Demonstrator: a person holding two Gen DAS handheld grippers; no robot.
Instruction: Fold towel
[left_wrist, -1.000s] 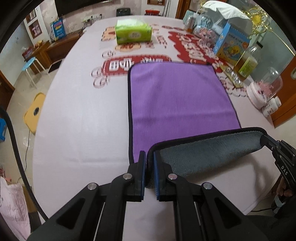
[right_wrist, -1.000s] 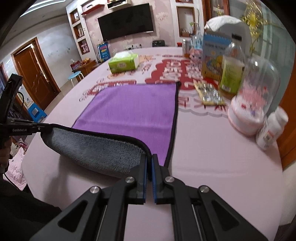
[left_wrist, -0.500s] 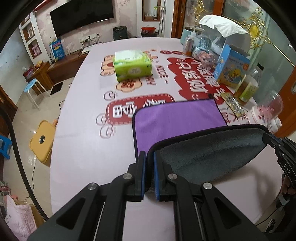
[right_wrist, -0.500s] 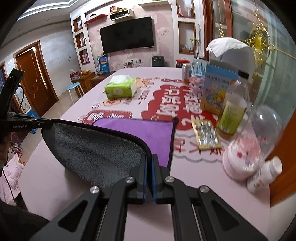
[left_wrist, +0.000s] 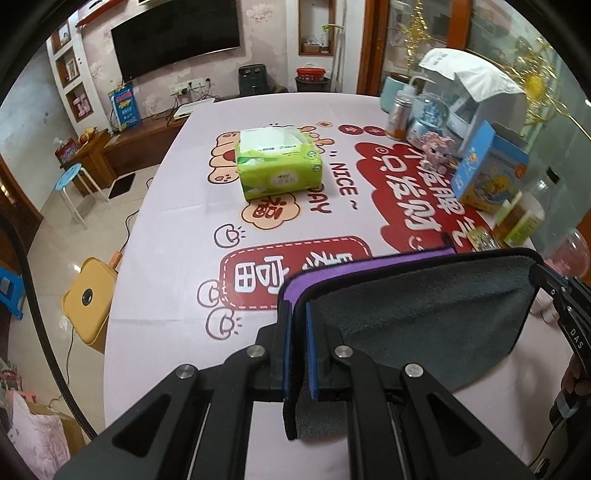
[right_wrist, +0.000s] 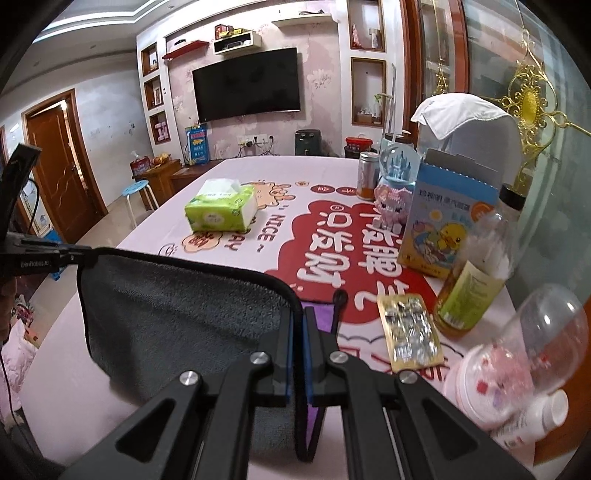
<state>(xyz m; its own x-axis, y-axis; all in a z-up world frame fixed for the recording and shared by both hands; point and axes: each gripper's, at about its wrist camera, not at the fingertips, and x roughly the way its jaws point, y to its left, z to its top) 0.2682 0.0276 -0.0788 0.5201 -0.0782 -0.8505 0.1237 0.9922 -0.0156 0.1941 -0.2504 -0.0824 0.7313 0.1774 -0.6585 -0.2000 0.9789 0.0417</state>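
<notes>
left gripper (left_wrist: 300, 345): clamped tight on one towel corner
right gripper (right_wrist: 298, 354): pinching the other corner
towel (left_wrist: 417, 325): near edge held up off the table (left_wrist: 166, 258), grey side facing us (purple side peeks out behind), far part lying flat
tissue pack (left_wrist: 279, 162): way past it, mid-table

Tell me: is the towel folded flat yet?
Not yet. The towel is mid-fold: its near edge hangs lifted between left gripper and right gripper, grey underside showing.
</notes>
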